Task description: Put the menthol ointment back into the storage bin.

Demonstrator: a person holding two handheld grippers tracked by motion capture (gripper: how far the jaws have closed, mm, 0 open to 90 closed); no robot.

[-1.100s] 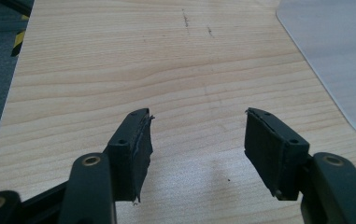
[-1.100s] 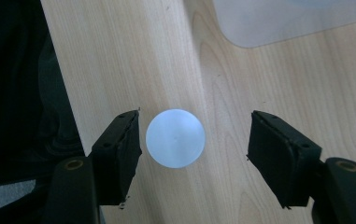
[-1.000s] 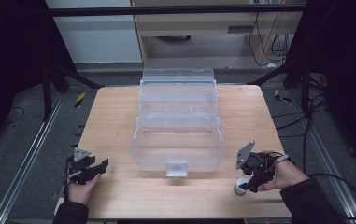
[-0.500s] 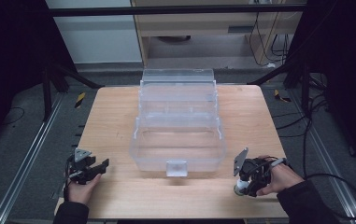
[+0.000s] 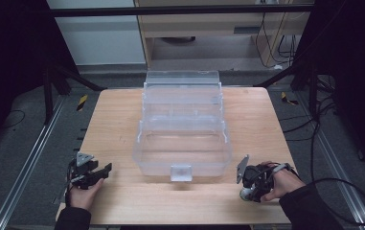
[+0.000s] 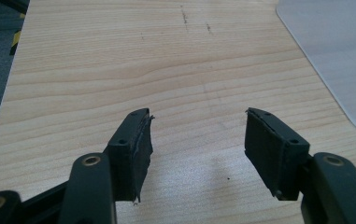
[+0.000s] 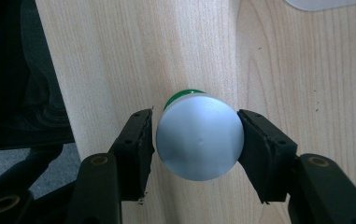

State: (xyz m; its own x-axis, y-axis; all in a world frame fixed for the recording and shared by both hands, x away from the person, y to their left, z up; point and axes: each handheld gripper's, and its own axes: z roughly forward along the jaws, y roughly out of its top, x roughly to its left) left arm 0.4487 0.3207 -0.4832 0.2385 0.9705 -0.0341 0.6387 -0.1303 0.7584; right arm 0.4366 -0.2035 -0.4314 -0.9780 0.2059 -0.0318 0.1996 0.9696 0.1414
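1. A clear plastic organizer box (image 5: 182,129) sits on the middle of the wooden table (image 5: 118,120), its lid raised at the far side and a small latch tab on its near wall.
2. The left gripper (image 5: 104,168) rests at the table's near left corner in the person's left hand (image 5: 85,194) — its jaws stand wide apart with only bare wood between them, and a corner of the box base shows at the upper right of the left gripper view.
3. The right gripper (image 7: 195,140) lies low near the table's near right edge, pointing down at the wood.
4. Its jaws press both sides of a can (image 7: 200,137) (silver round end toward the camera, a green rim behind it) — well clear of the box.
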